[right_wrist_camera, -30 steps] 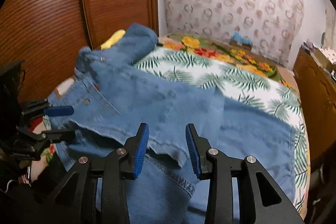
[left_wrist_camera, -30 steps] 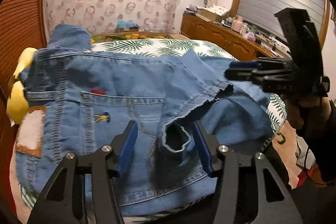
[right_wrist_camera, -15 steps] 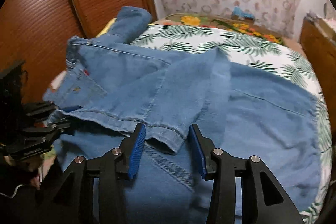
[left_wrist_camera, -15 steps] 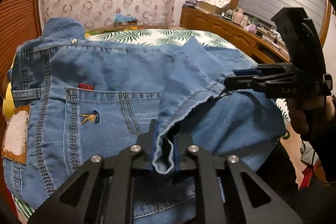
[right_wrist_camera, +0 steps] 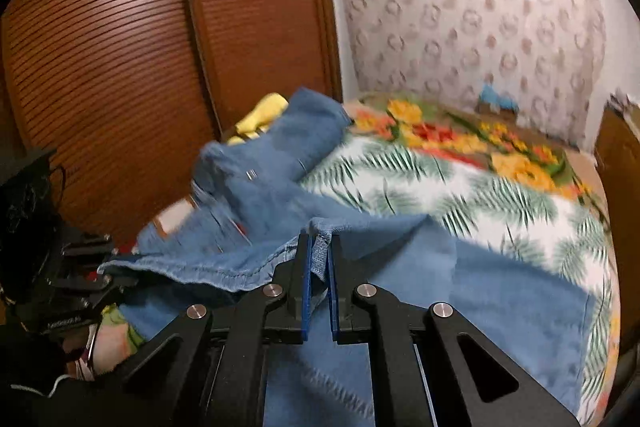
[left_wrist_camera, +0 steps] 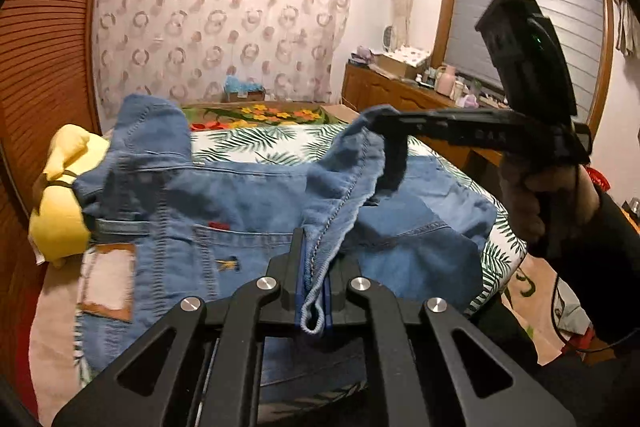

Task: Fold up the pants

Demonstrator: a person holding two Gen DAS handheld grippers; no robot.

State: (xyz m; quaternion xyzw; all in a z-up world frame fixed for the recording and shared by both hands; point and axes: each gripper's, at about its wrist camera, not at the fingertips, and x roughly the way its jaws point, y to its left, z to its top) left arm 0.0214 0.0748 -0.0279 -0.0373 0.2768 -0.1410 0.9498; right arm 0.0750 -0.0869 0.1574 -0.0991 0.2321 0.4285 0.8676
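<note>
Pants (left_wrist_camera: 256,211), blue denim, lie across my bed (left_wrist_camera: 248,143), their hem edge raised off the rest in both my tongs.

My left gripper (left_wrist_camera: 314,291) is clamped on the hem, a small loop of the stitched edge poking out behind its blue pads; my right gripper (right_wrist_camera: 319,267) has just finished closing and now pinches the same edge further along, denim squeezed between its pads. In the left view my right hand (left_wrist_camera: 548,199) holds those tongs above the leaf-print sheet, cloth hanging from their tip. The waistband end, with its back pocket (left_wrist_camera: 224,259) and pale leather patch (left_wrist_camera: 106,279), rests flat toward the slatted wooden wardrobe (right_wrist_camera: 120,59), beside a yellow soft toy (left_wrist_camera: 60,203). The right view is blurred.
</note>
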